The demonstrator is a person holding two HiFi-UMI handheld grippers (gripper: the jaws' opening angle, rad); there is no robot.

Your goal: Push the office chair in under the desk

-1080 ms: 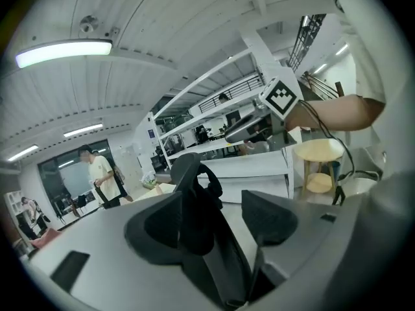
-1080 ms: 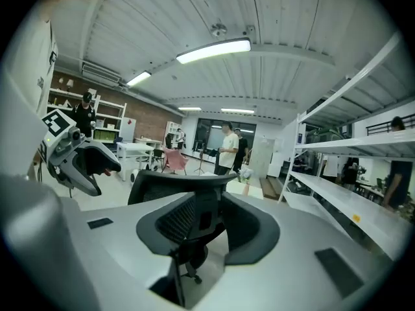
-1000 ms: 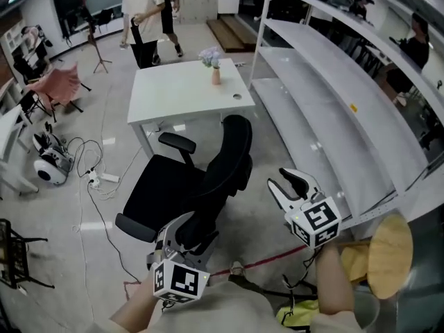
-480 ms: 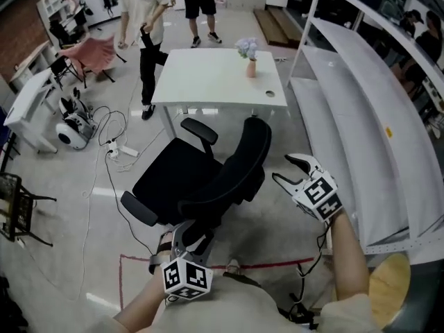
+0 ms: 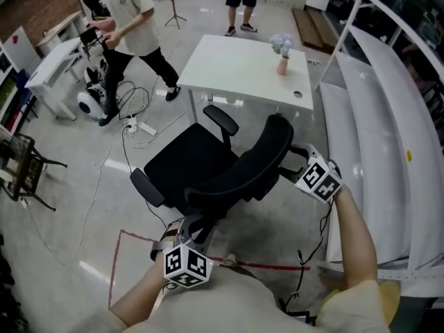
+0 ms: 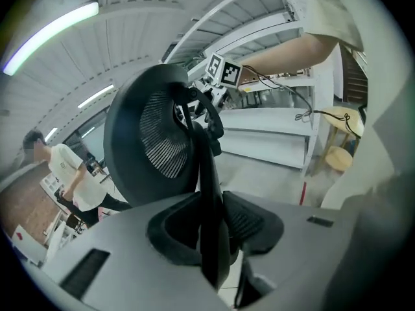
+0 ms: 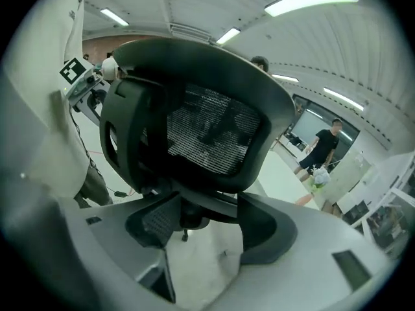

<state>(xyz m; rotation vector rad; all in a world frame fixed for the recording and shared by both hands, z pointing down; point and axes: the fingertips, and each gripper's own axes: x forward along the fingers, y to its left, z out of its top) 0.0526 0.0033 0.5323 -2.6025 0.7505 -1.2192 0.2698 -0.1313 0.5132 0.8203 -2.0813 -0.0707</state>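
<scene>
Office chair (image 5: 208,175) stood on the floor just short of the white surface (image 5: 236,68), seat toward it, backrest (image 5: 260,161) toward the person. Not under yet! Left claw (image 5: 189,226) had just been closing, and its pads looked pinched on a thin black upright low on the chair's back. Right claw (image 5: 298,165) had just been opening: jaws wide, the backrest's lower frame between them, nothing pressed. So the smart play, as I judged it, was to let the right claw bite too, so both sides were held before any shove. Then push level and evenly, or the chair would likely swing askew. One armrest (image 5: 222,120) sat near the surface's edge and looked likely to catch, so the seat needed steering into the opening beneath. Gently, too, because a vase (image 5: 282,64) stood on top.
</scene>
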